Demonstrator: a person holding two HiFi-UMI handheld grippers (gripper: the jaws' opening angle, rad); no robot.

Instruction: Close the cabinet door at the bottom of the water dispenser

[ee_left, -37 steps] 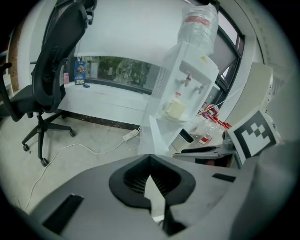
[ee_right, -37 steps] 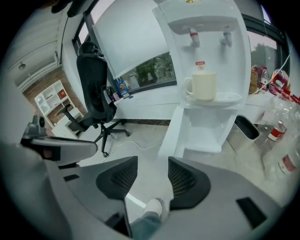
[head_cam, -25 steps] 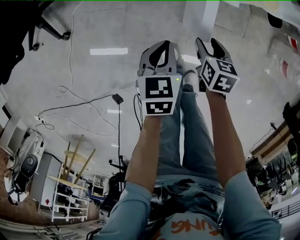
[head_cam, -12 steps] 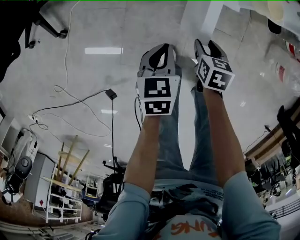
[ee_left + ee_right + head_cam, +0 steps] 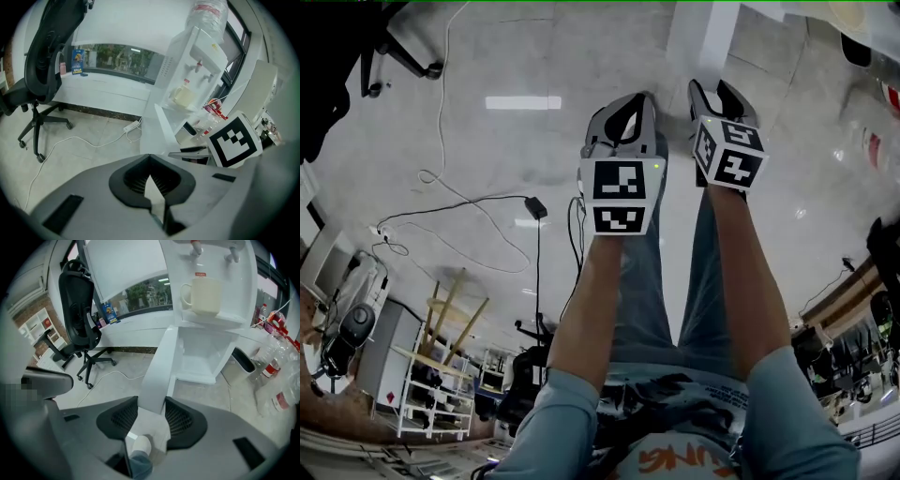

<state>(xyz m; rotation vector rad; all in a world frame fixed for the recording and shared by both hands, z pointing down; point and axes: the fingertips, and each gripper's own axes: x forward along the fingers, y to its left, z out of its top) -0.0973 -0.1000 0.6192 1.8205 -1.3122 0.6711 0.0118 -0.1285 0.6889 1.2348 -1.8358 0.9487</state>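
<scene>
The white water dispenser (image 5: 211,268) stands ahead with a cream mug (image 5: 204,295) on its shelf. Its bottom cabinet (image 5: 201,359) is open. The white cabinet door (image 5: 161,362) swings out towards me, and its free edge sits between the pads of my right gripper (image 5: 152,401), which is shut on it. In the head view the right gripper (image 5: 712,89) meets the door (image 5: 698,37) at the top. Just to its left, my left gripper (image 5: 623,103) has its tips together and holds nothing. The left gripper view shows that gripper (image 5: 150,157) short of the door (image 5: 159,129).
A black office chair (image 5: 79,310) stands left of the dispenser. A power strip with a white cable (image 5: 131,126) lies on the floor by the wall. A dark bin (image 5: 243,361) and several plastic bottles (image 5: 276,357) sit to the right. Loose cables (image 5: 441,206) cross the floor.
The left gripper has edged slightly right and lower in the head view. The right gripper stays at the door's edge.
</scene>
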